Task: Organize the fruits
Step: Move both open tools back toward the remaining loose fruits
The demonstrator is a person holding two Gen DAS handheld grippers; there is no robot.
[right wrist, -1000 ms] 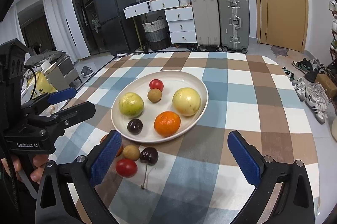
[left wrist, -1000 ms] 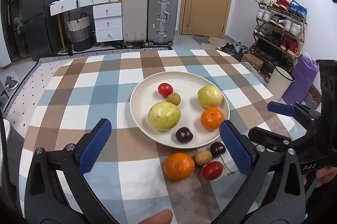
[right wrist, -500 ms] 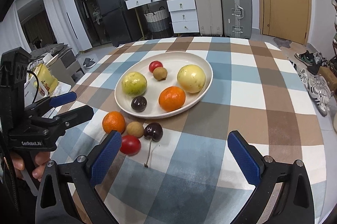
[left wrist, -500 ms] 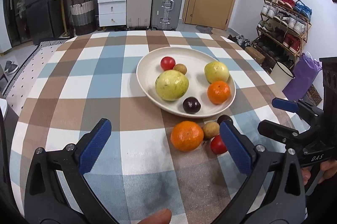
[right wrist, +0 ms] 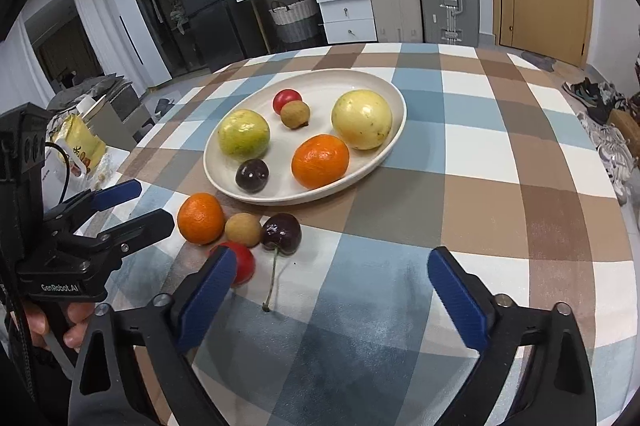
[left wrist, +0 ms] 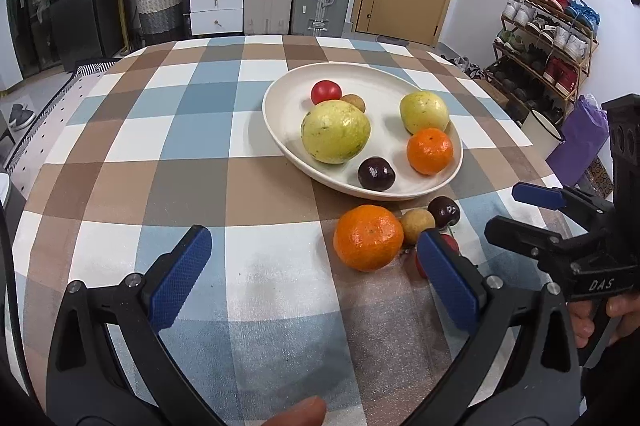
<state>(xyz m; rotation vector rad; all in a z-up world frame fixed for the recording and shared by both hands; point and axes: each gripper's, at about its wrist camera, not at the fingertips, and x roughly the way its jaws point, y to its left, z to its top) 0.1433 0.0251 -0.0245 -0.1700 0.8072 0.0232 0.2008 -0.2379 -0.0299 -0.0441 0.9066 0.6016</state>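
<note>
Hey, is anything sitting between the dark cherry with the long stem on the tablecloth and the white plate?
Nothing visible does. The dark stemmed cherry lies just off the near rim of the round white plate, with only bare checked cloth between them.

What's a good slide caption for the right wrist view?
Open right tongs above the checked tablecloth, near four loose fruits beside a plate holding six more.

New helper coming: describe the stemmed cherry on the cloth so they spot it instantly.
Find the white plate on the checked tablecloth. Four loose fruits sit before its near rim. The cherry is the dark glossy one, alone trailing a long thin stem.
</note>
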